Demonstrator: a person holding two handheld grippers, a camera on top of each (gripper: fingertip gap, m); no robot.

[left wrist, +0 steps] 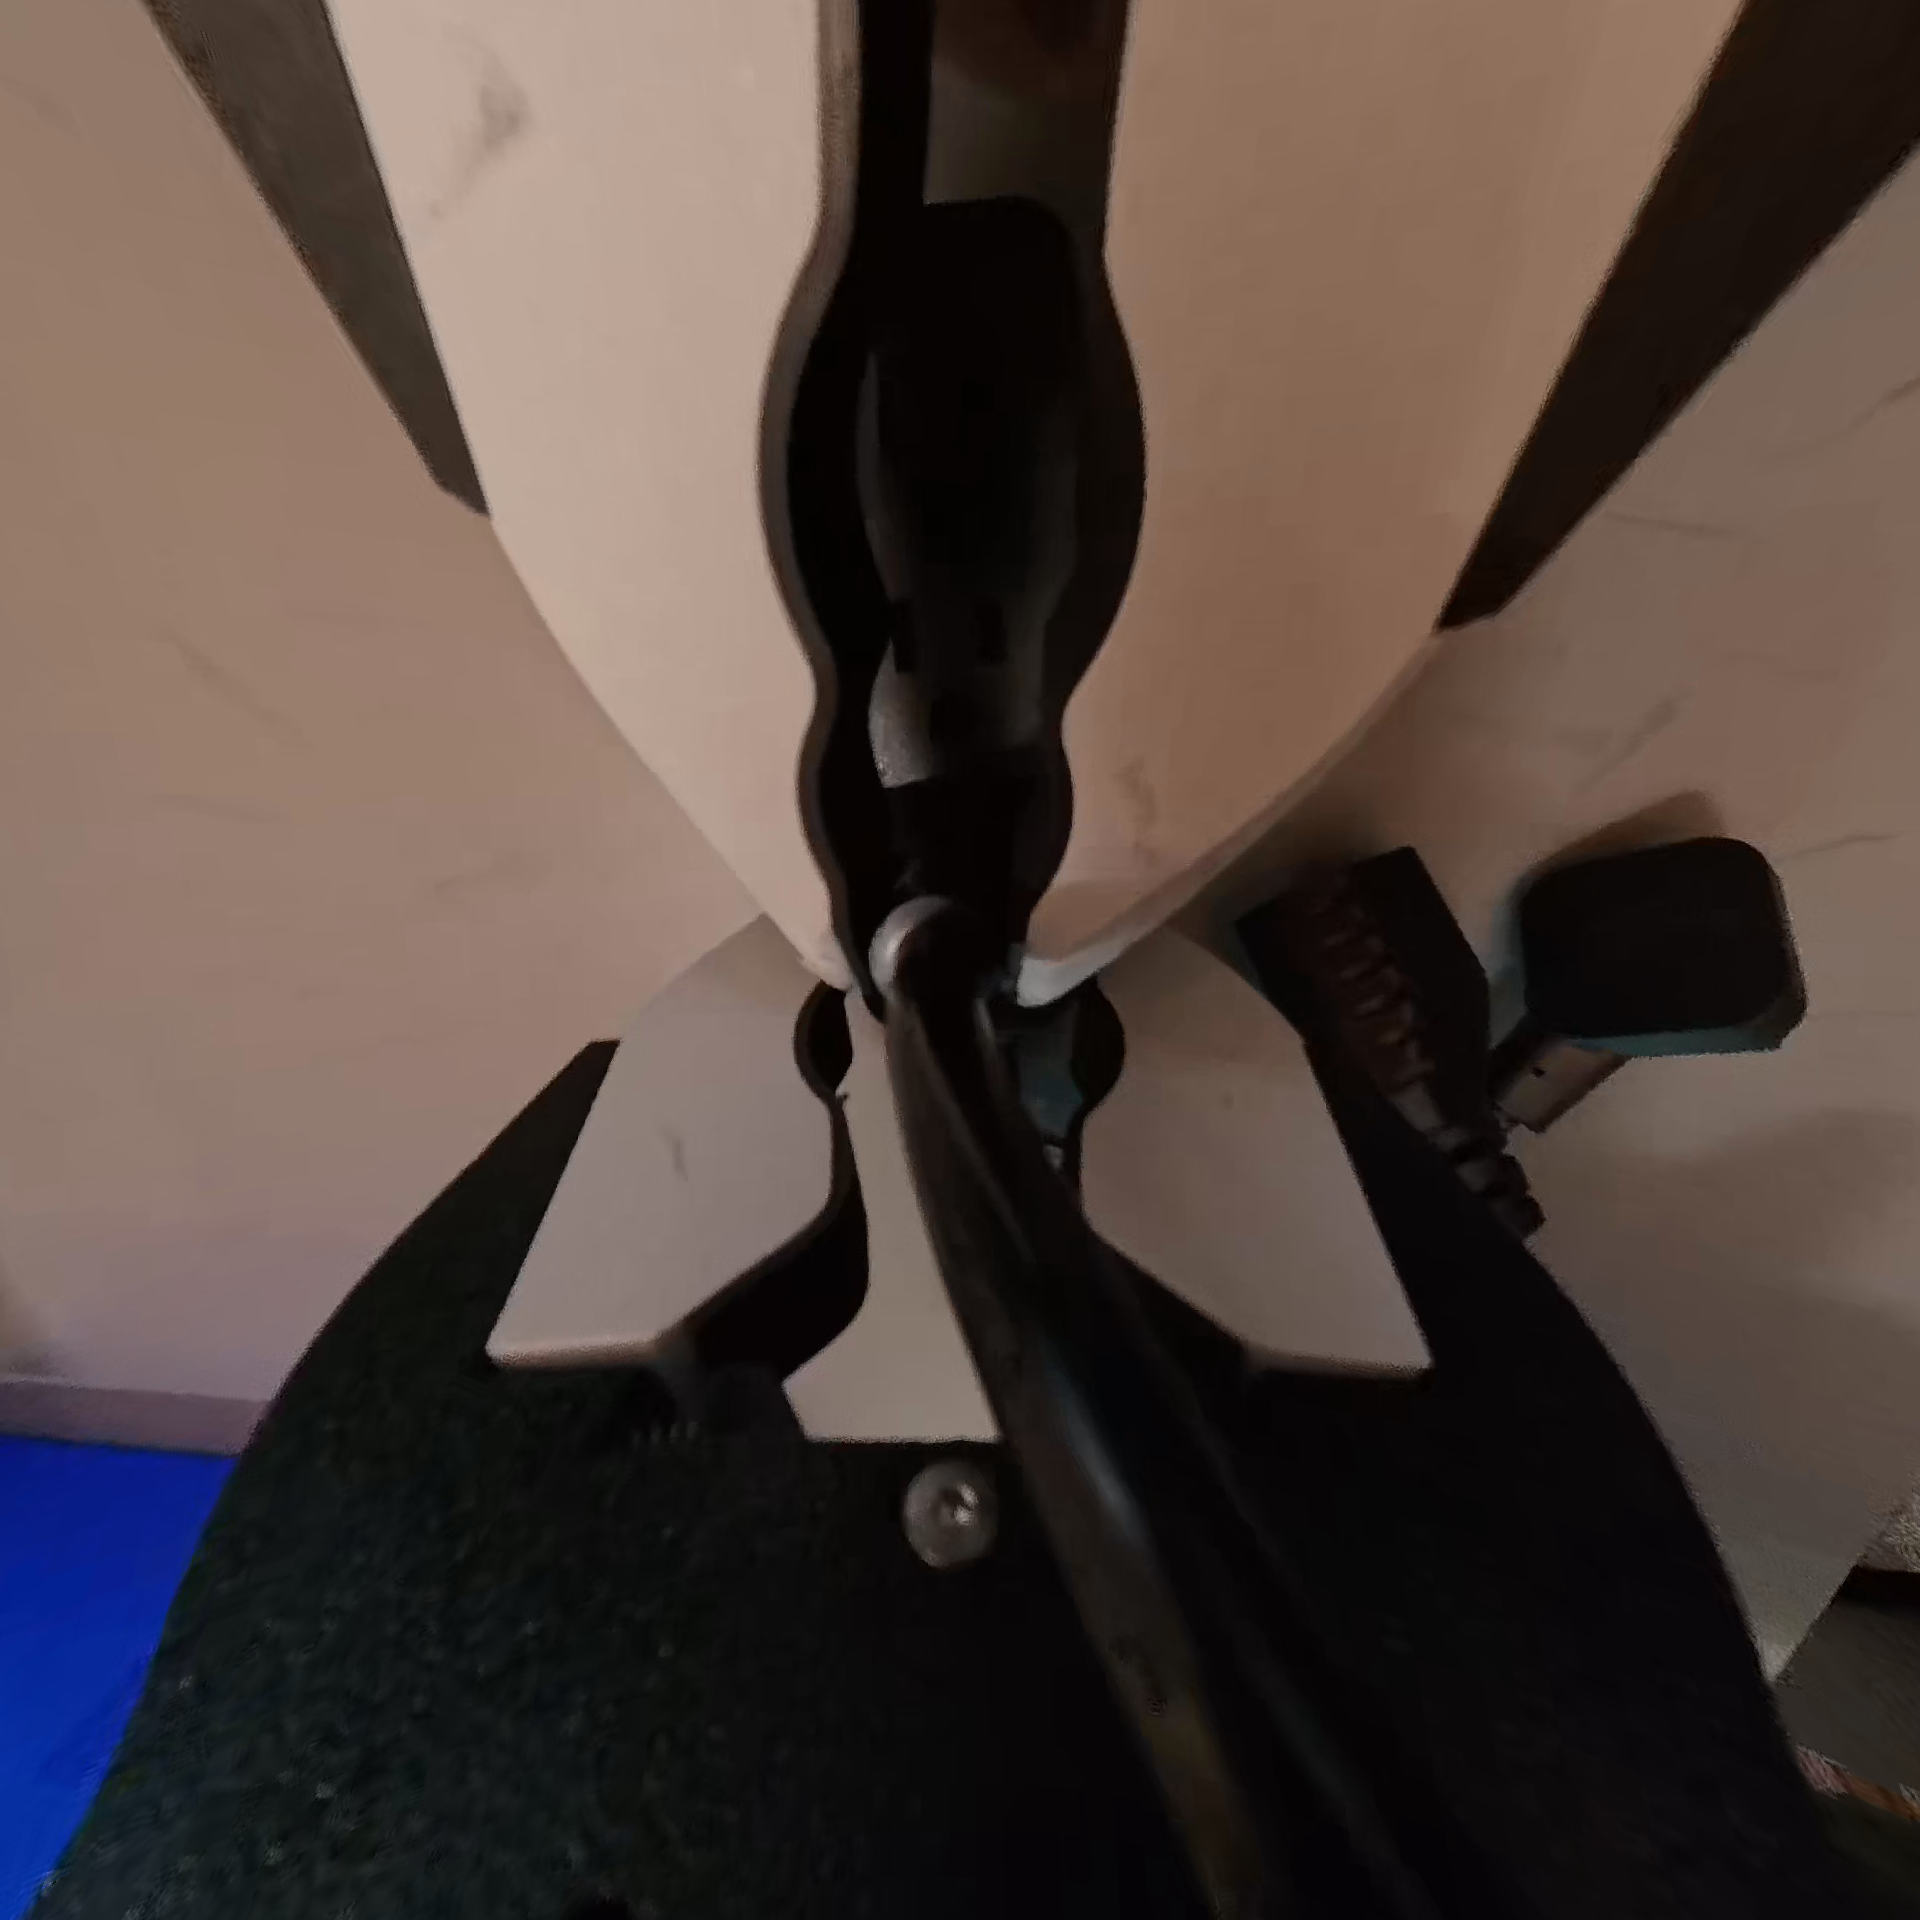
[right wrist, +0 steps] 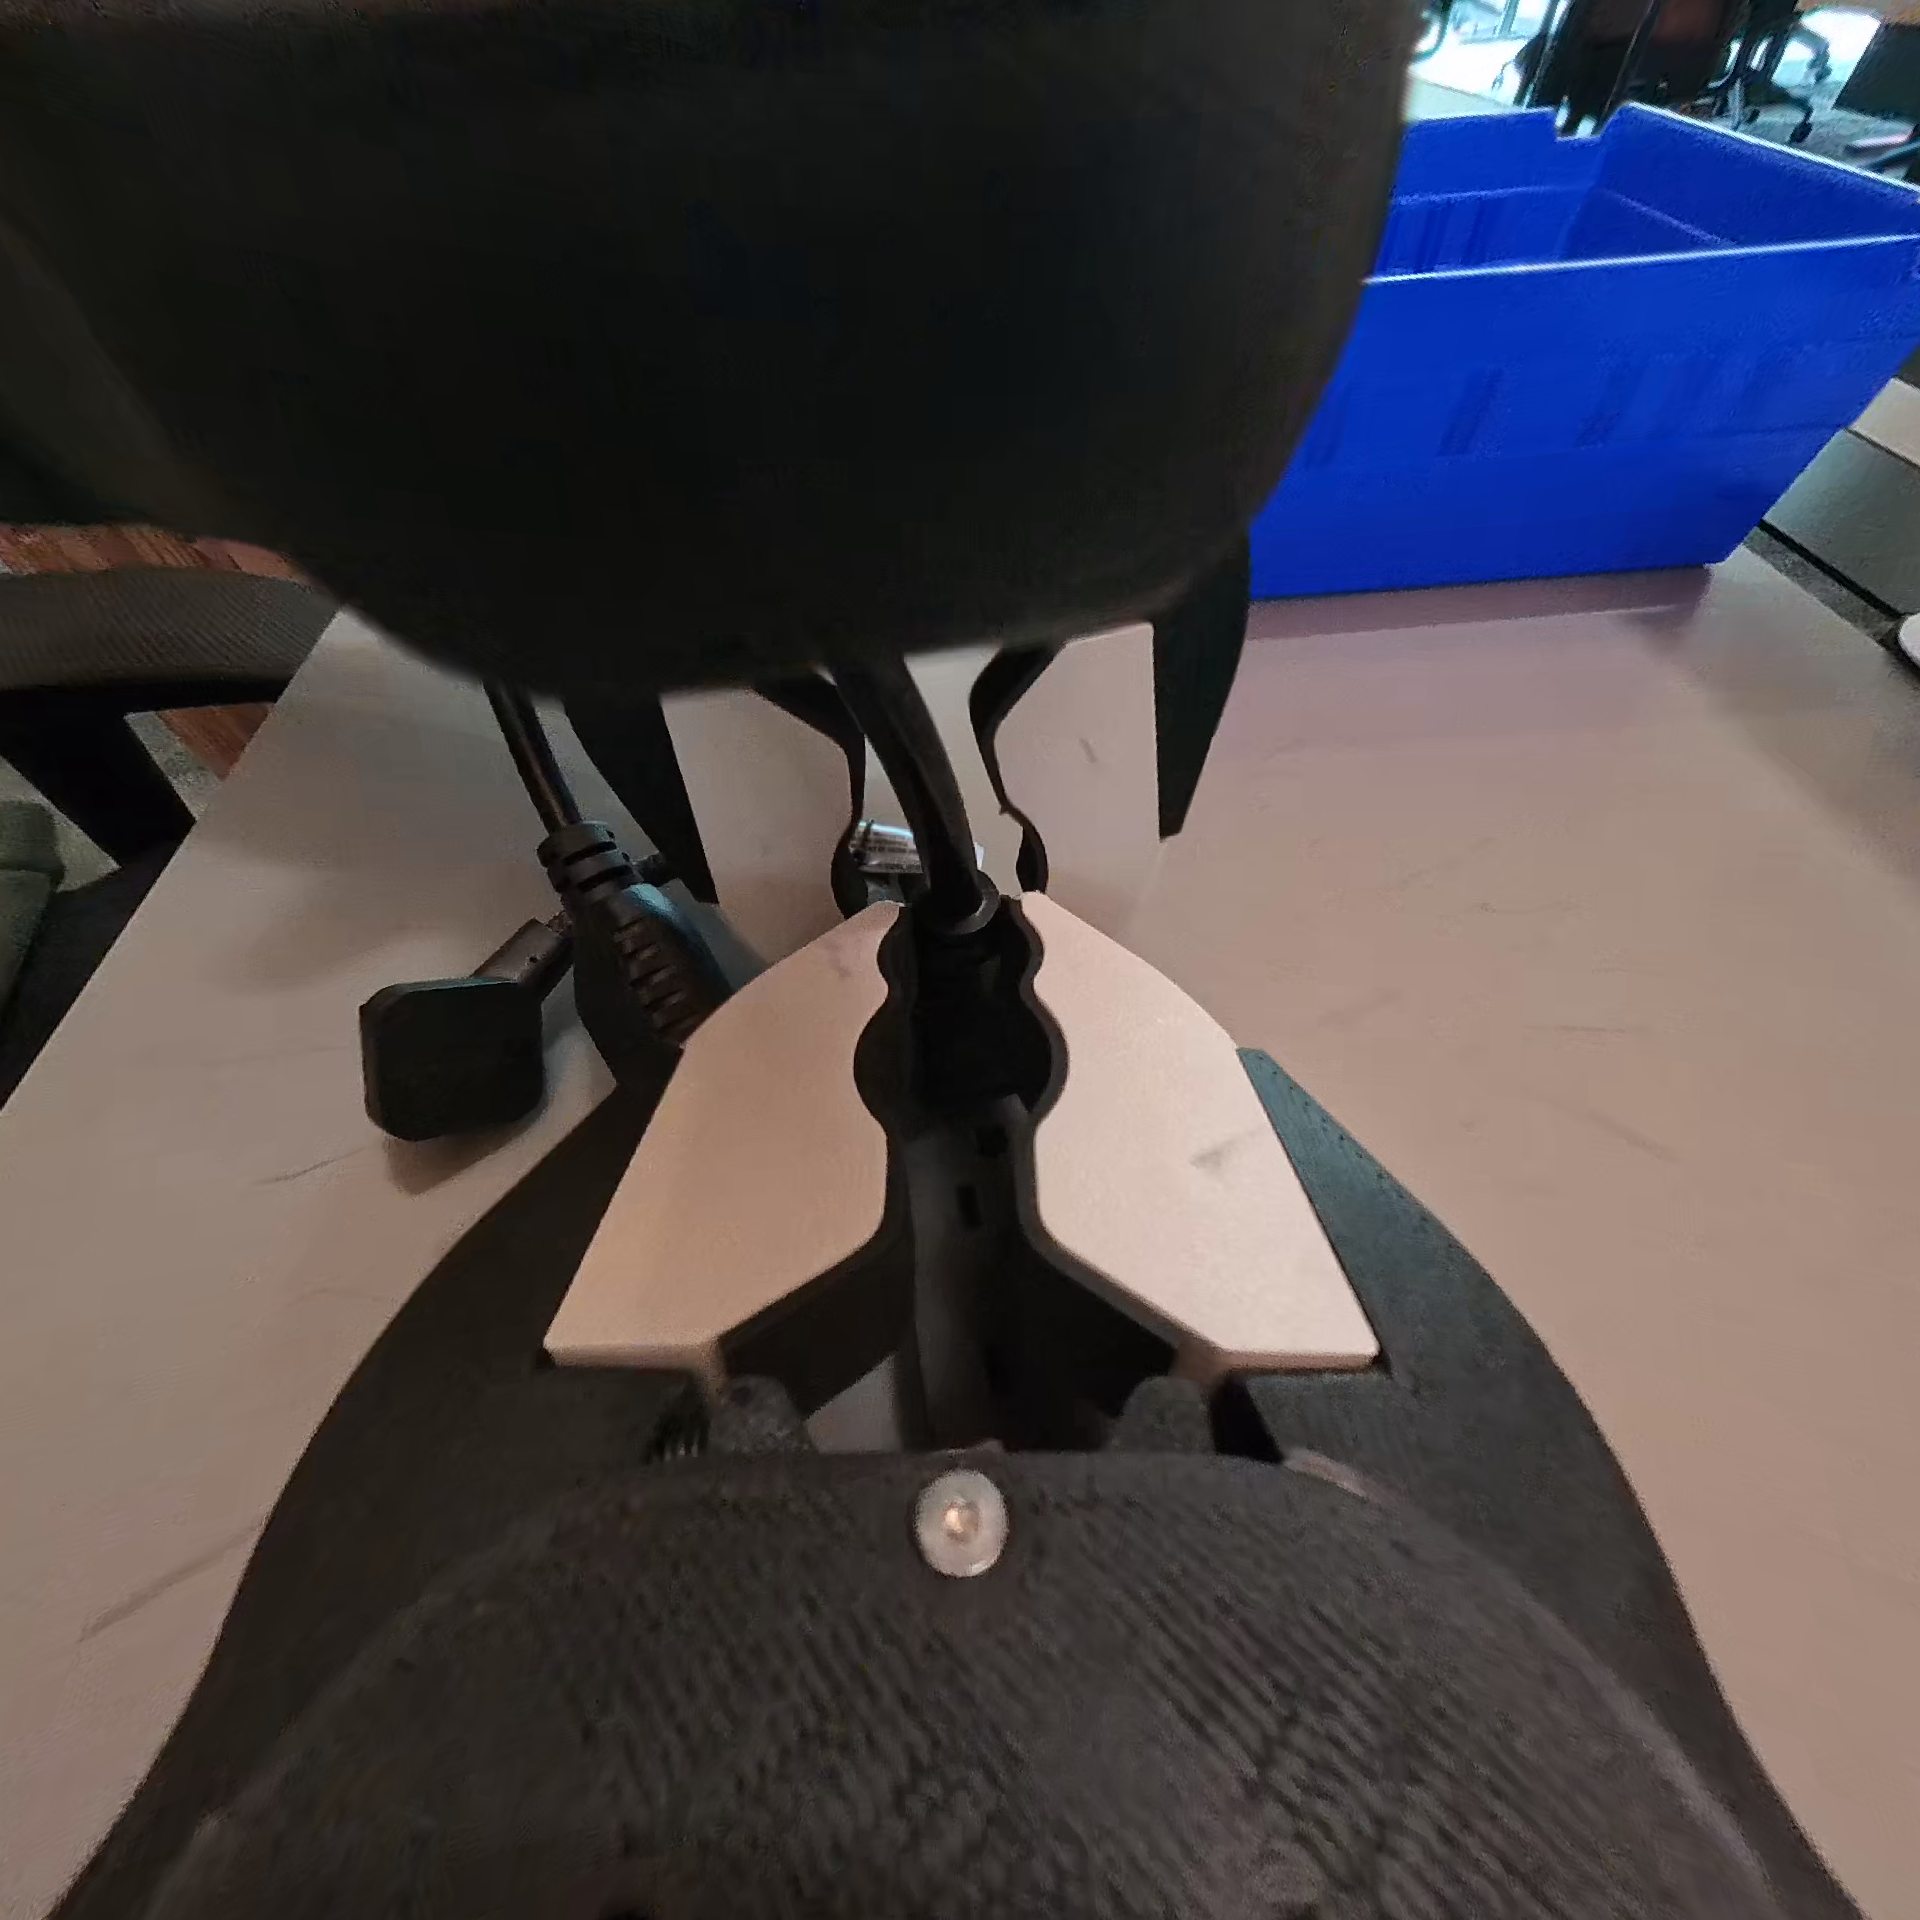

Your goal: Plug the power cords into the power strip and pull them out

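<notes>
The right gripper (right wrist: pixel 958 935) clamped a black plug (right wrist: pixel 961 1023) between its fingertips; the left gripper (left wrist: pixel 935 987), facing it, pinched that plug's cord (left wrist: pixel 997 1195). A second plug (right wrist: pixel 623 966) lay on the table (right wrist: pixel 1455 935).

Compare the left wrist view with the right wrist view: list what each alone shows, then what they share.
Only the left wrist view: a patch of blue surface at lower left. Only the right wrist view: a blue plastic bin, and the grey power strip between the right tool's fingers. Shared: the pale tabletop, the black flat-headed plug lying loose, and the black round cord running through the left tool.
</notes>
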